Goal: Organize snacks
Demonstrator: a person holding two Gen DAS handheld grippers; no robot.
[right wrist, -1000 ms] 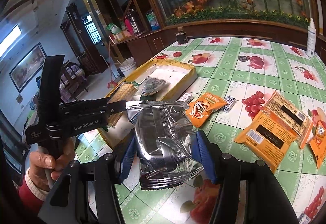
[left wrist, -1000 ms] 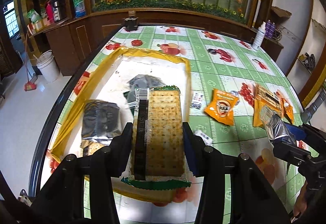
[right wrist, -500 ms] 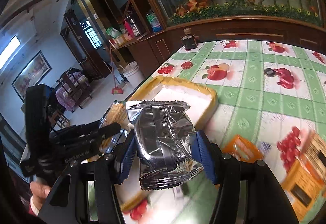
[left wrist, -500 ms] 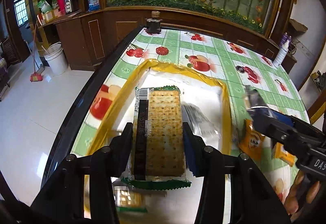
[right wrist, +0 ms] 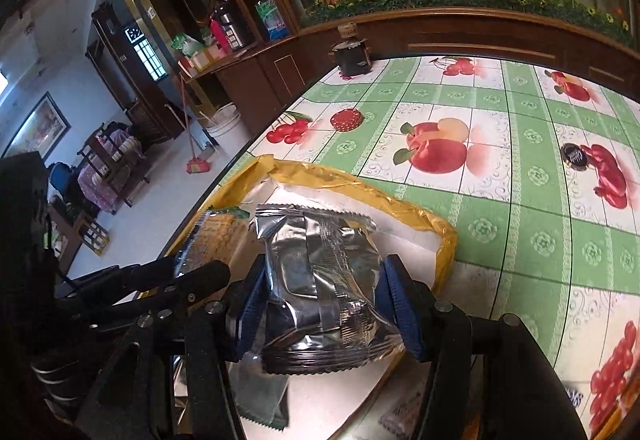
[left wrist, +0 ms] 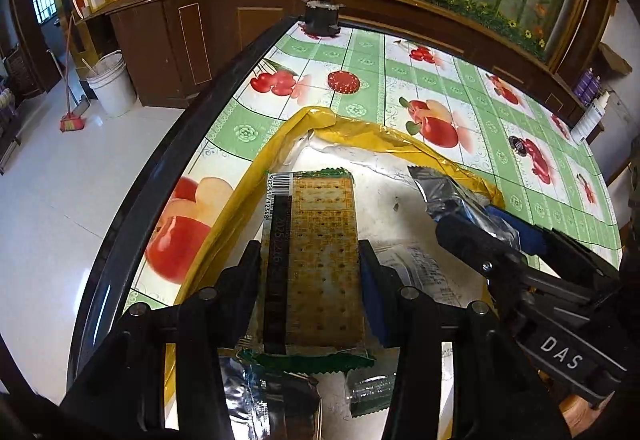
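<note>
My left gripper is shut on a long cracker packet with a green end, held above the white floor of the yellow-rimmed tray. My right gripper is shut on a crinkled silver foil packet, also over the tray. In the left wrist view the right gripper comes in from the right with the silver packet. In the right wrist view the left gripper shows at the left with the cracker packet. Several packets lie in the tray below.
The table has a green and white fruit-print cloth and a black rim at the left, with tiled floor beyond. A dark jar stands at the far edge. A wooden counter and a white bucket are behind.
Both grippers have swung left from the loose snacks to above the tray, each keeping its packet. The orange packets have left both views.
</note>
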